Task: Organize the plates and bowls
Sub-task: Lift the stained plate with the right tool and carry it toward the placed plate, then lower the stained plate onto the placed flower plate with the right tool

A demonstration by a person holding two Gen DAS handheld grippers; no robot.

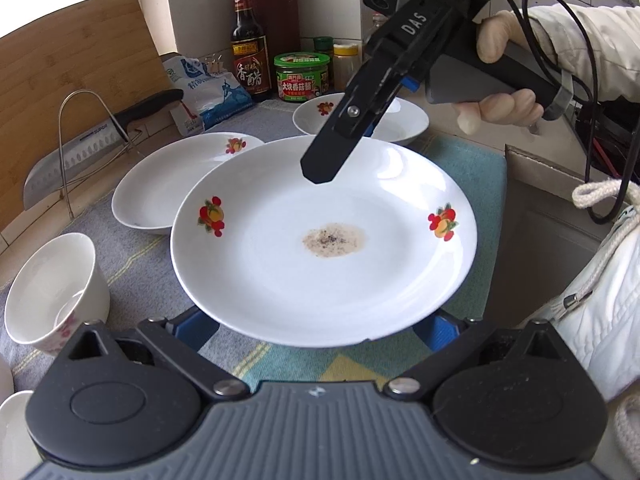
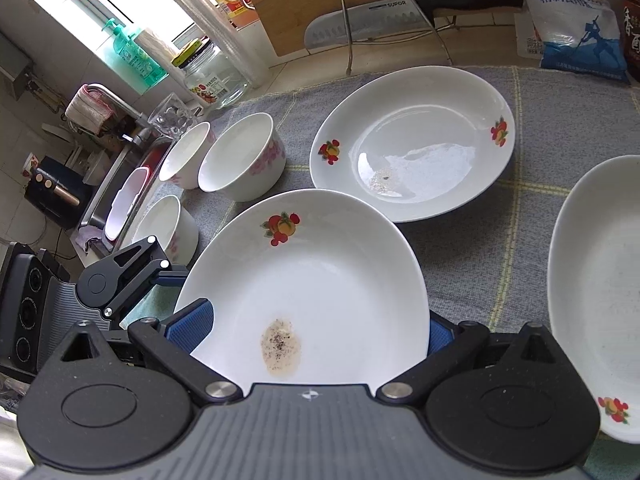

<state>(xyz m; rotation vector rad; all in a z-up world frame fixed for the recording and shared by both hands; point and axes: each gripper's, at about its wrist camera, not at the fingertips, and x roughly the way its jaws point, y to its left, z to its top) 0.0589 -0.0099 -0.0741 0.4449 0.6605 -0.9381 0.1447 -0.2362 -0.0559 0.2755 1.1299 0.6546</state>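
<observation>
Fingers (image 1: 194, 330) of the left gripper (image 1: 316, 330) were seen spread wide, blue pads tucked under the near rim of the white fruit-print ceramic plate (image 1: 320, 264); no clamp on it could be confirmed. The right gripper (image 2: 316, 330) was found equally wide, with the plate's opposite rim passed between its pads: one pad in front of the porcelain, one behind, not closed down. In the left wrist view that gripper was seen rolled on its side, one black finger over the far rim. The plate was located between the two grippers, above the grey checked cloth (image 2: 560, 128); whether it was lifted clear or resting on the fingers could not be told. A brown speckled residue patch (image 1: 334, 240) was noted at its centre. Progress was judged early. Nothing was seen stacked: a second fruit-print plate (image 2: 412, 144) lay flat on the cloth just beyond, a third fruit-print plate (image 2: 592, 292) off to the side, each apart. Three white pink-patterned bowls (image 2: 240, 156) were noted loose near the sink edge, some touching, none nested. Left to do, by estimate: the plate secured and set onto another, the third added, the bowls nested. Slip risk was flagged while neither grip was closed.
</observation>
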